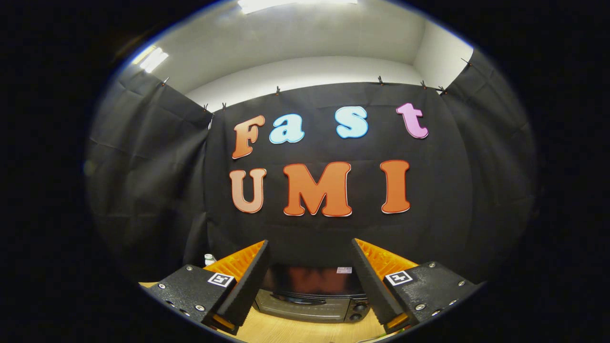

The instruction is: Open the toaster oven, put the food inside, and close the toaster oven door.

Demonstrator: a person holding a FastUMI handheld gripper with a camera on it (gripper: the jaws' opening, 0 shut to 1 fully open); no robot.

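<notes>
The gripper is held with its jaws spread wide, nothing between them. Beyond the fingers, the toaster oven is seen on a wooden table, door closed, against the far wall.

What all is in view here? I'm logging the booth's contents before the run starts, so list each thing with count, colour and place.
toaster oven: one, dark with a glass door, door shut, on the table beyond and between the fingers.
knobs: two, dark, on the oven's front beside the door.
table: one, light wood, under the oven.
bottle: one, small and white-capped, at the cloth wall beyond the left finger; only its top shows.
cloth wall: black, clipped up behind and beside the oven.
ceiling lights: two, white, above the cloth.
gripper: one, fingers open and held wide apart, holding nothing, short of the oven.
</notes>
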